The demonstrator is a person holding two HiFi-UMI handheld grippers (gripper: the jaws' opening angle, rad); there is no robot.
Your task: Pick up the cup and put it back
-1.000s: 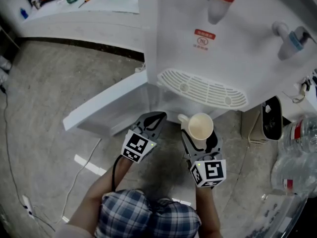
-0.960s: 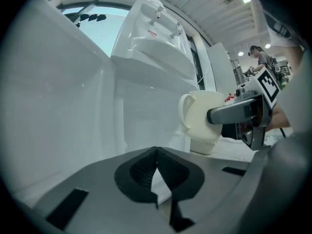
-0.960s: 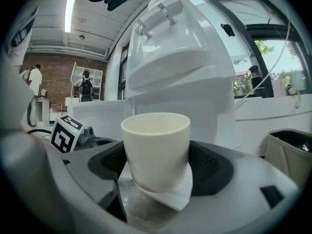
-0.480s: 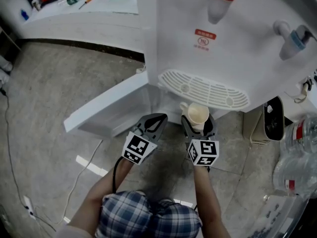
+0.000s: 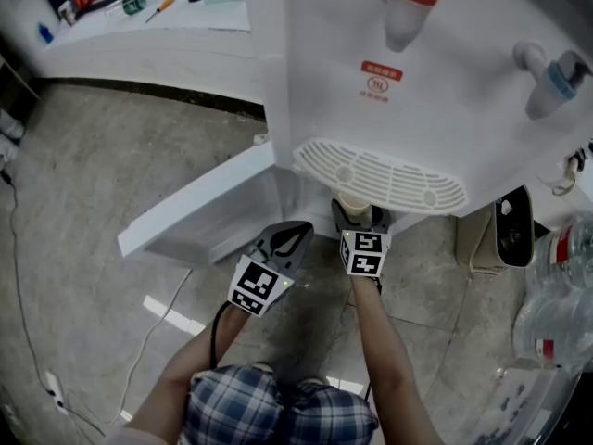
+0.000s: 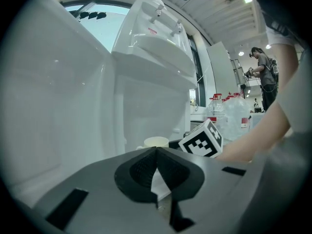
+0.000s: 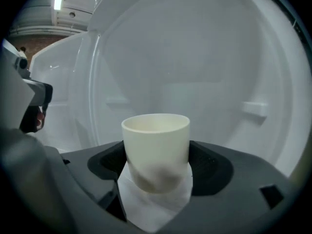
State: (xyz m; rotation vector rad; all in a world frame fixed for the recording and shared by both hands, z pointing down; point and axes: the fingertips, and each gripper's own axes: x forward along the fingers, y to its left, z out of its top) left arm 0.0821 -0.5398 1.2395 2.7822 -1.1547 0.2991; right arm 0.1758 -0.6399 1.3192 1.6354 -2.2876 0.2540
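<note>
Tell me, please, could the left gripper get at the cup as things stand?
Probably not yet. The cup sits clamped in the right gripper, tucked partly under the water dispenser, and the left gripper is shut, off to one side. It would have to open first.

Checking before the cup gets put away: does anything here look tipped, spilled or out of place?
Nothing stands out. The cup sits upright in the right gripper, no spill visible. The dispenser has its lower door open, which suits putting the cup inside.
</note>
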